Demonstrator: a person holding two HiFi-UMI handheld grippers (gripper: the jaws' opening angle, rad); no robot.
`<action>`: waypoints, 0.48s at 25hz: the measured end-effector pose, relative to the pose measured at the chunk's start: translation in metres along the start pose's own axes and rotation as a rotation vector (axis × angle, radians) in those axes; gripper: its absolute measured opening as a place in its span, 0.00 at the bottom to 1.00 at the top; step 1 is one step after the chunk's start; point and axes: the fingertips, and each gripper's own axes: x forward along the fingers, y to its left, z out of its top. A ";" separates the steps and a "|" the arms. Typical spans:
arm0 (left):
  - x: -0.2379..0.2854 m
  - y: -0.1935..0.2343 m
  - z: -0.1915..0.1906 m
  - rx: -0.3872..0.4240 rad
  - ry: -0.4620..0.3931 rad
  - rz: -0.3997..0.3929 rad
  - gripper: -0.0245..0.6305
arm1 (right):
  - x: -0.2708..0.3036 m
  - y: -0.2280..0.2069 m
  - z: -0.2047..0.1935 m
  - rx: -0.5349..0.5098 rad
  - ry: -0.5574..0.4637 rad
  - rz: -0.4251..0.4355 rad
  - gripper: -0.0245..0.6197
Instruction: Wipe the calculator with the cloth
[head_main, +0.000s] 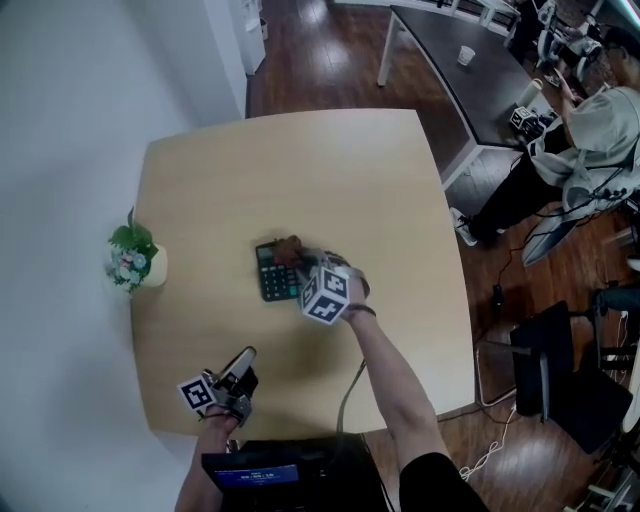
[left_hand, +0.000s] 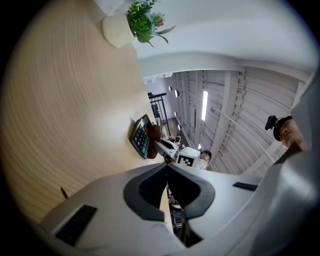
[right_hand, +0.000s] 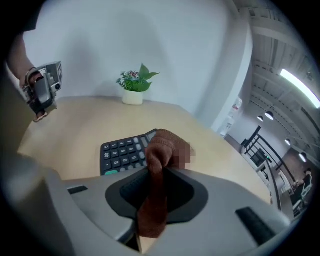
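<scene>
The right gripper (right_hand: 156, 172) clenches the brown cloth (right_hand: 162, 146), bunched just ahead at the edge of the calculator (right_hand: 120, 152).

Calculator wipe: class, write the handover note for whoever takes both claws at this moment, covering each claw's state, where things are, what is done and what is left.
Left claw: shut, empty, near the table's front edge, apart from the calculator.
Right claw: shut on the brown cloth, angled down, with the bunched end at the calculator's display end.
Done: cloth gripped and at the calculator. How much is wiped cannot be told.
Left: probably sweep the cloth across the keys, then set it down.
</scene>
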 end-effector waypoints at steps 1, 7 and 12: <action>0.000 0.002 0.002 0.010 0.009 0.008 0.04 | -0.003 0.011 -0.004 -0.001 0.002 0.009 0.16; 0.019 0.011 0.008 0.076 0.109 0.045 0.04 | -0.028 0.084 -0.027 -0.020 0.022 0.077 0.16; 0.062 0.008 0.049 0.293 0.219 0.057 0.04 | -0.055 0.140 -0.042 -0.021 0.044 0.170 0.16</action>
